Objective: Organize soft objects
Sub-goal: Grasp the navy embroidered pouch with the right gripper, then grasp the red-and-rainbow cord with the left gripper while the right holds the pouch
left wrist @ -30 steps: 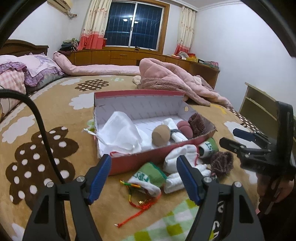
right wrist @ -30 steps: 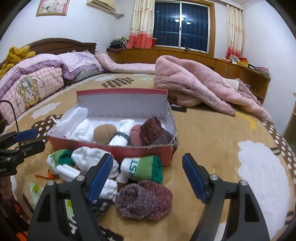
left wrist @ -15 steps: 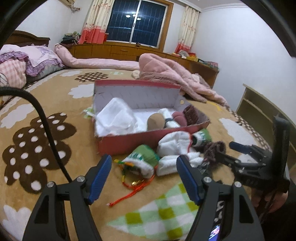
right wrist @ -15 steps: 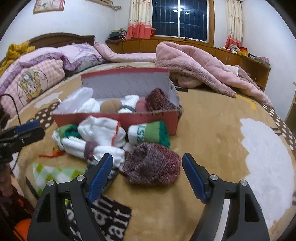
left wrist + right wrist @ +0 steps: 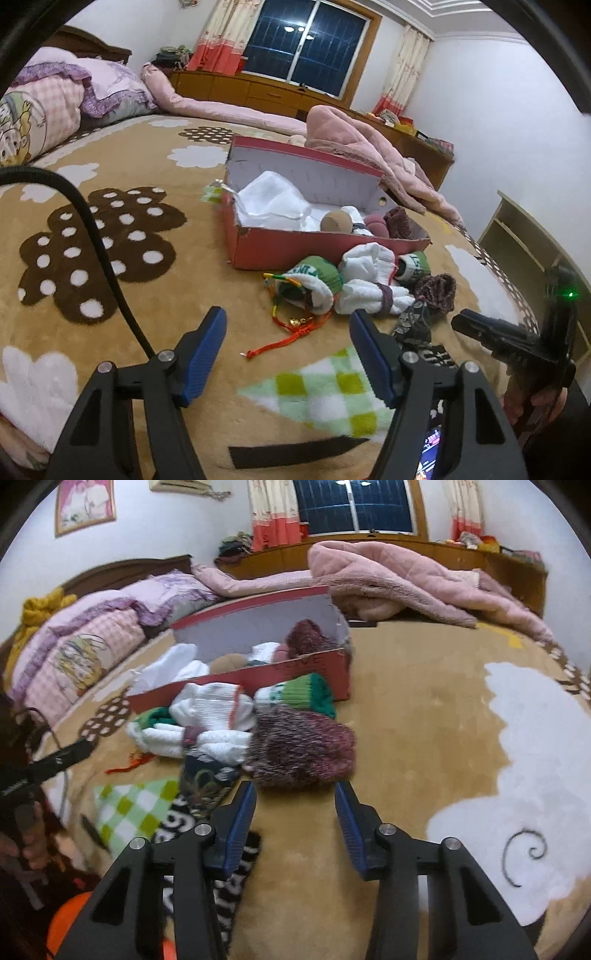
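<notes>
The right gripper [image 5: 294, 800] has closed in on the maroon sock [image 5: 301, 746] — jaws released, empty. The left gripper [image 5: 288, 332] hovers, jaws released too.

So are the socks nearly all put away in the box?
About half. Several rolled socks already sit in the red box. The right hand-held gripper is open, just short of the maroon sock, holding nothing. The white socks and green socks are on the blanket outside it.

Left hand-held gripper [image 5: 288, 341] and right hand-held gripper [image 5: 294, 805] both gape, gripping nothing.
</notes>
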`<state>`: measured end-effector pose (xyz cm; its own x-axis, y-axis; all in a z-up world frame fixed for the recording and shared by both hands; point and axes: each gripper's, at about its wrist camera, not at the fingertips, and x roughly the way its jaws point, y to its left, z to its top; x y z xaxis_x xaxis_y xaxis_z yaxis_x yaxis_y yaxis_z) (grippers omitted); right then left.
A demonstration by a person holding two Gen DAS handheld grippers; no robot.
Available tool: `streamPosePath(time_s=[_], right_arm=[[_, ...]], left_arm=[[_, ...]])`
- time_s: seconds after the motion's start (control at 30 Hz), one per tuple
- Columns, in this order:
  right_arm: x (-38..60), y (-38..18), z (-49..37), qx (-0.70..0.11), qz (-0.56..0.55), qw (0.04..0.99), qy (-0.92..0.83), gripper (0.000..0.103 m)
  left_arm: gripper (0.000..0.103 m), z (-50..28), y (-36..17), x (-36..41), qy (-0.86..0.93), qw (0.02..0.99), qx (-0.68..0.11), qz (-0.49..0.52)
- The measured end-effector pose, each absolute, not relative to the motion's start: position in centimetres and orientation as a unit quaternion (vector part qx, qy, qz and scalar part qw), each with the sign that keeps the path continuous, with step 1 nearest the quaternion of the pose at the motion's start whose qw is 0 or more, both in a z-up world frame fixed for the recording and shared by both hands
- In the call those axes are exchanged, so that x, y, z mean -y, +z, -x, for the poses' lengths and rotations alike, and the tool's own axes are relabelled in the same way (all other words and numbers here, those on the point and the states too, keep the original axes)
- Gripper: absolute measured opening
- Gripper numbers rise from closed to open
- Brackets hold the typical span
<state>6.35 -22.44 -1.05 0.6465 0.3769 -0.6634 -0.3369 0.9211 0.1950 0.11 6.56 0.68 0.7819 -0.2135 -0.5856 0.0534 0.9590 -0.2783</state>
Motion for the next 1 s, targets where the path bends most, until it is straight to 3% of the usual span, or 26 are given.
streamPosePath(time_s=[0.17,0.23,0.27,0.47,0.5,0.57,0.6,0.63,0.7,1.0], right_arm=[[20.5,-0.3,-5.6,-0.348,-0.025,0.903,0.251,0.047],[19.5,-0.1,-5.6,-0.344,-0.027,0.900,0.267,0.047],[19.1,-0.1,-5.6,-0.345,-0.031,0.898,0.272,0.047],[15.7,-1.3,-7.0,-0.376,0.014,0.887,0.267,0.046],[15.2,-1.8,-7.4,-0.393,0.021,0.881,0.263,0.041],[15.7,-1.9,-7.8,-0.395,0.002,0.879,0.269,0.036],[16.0,-1.9,-7.9,-0.394,-0.008,0.878,0.270,0.034],[16.2,-2.0,-8.0,-0.397,-0.013,0.876,0.272,0.034],[16.3,-2.1,-8.1,-0.398,-0.013,0.874,0.277,0.032],[17.2,-0.7,-6.8,-0.360,-0.014,0.880,0.309,0.031]], left_arm=[[0.070,-1.6,0.2,-6.3,-0.076,0.934,-0.328,0.124],[0.053,-2.6,-0.1,-6.3,-0.075,0.931,-0.334,0.130],[0.050,-3.2,-0.2,-6.3,-0.077,0.928,-0.337,0.136],[0.048,-5.3,-1.2,-5.6,-0.104,0.917,-0.354,0.150],[0.048,-5.6,-1.3,-5.3,-0.110,0.916,-0.355,0.149],[0.040,-6.1,-1.6,-4.9,-0.115,0.917,-0.357,0.139],[0.026,-6.4,-1.8,-4.8,-0.109,0.917,-0.360,0.131],[0.019,-6.6,-1.9,-4.7,-0.108,0.916,-0.364,0.129],[0.014,-6.7,-1.9,-4.6,-0.118,0.914,-0.363,0.137],[0.010,-4.4,1.2,-4.6,-0.164,0.929,-0.300,0.140]])
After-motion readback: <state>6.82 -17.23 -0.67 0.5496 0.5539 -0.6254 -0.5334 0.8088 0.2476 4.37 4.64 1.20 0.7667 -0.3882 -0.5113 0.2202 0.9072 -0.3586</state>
